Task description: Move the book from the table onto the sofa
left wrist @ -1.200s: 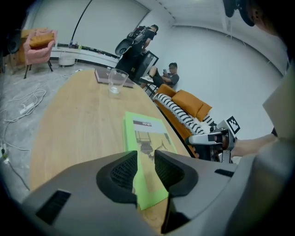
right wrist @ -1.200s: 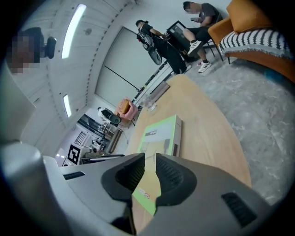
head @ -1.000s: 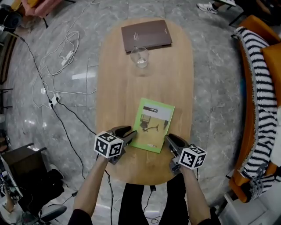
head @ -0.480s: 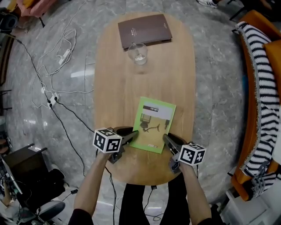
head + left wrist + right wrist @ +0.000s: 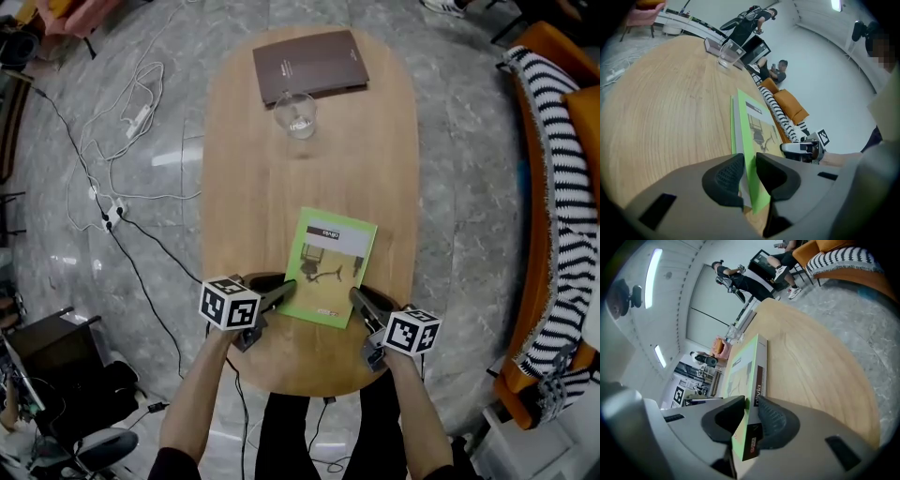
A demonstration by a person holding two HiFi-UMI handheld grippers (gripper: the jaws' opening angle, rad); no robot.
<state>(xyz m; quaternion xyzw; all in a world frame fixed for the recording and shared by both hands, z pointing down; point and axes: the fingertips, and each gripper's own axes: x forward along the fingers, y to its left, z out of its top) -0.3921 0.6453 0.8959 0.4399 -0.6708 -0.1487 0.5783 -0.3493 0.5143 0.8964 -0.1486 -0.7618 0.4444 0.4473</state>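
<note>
A green book [image 5: 328,267] lies on the near half of the oval wooden table [image 5: 272,187]. My left gripper [image 5: 287,287] is at the book's near left corner, my right gripper [image 5: 357,296] at its near right corner. In the left gripper view the green cover and white pages [image 5: 757,126] stand between the jaws of the left gripper [image 5: 750,165], which are closing and pinch them. In the right gripper view the spine corner of the book [image 5: 747,366] sits between the closing jaws of the right gripper [image 5: 752,411], both pads against it.
A brown book [image 5: 309,64] and a clear glass [image 5: 297,114] stand at the table's far end. An orange sofa with a striped blanket [image 5: 553,187] runs along the right. White and black cables [image 5: 122,169] lie on the marble floor to the left.
Both grippers have slid a little further onto the book's near corners. The left jaws have narrowed around the cover. The book still lies on the table.
</note>
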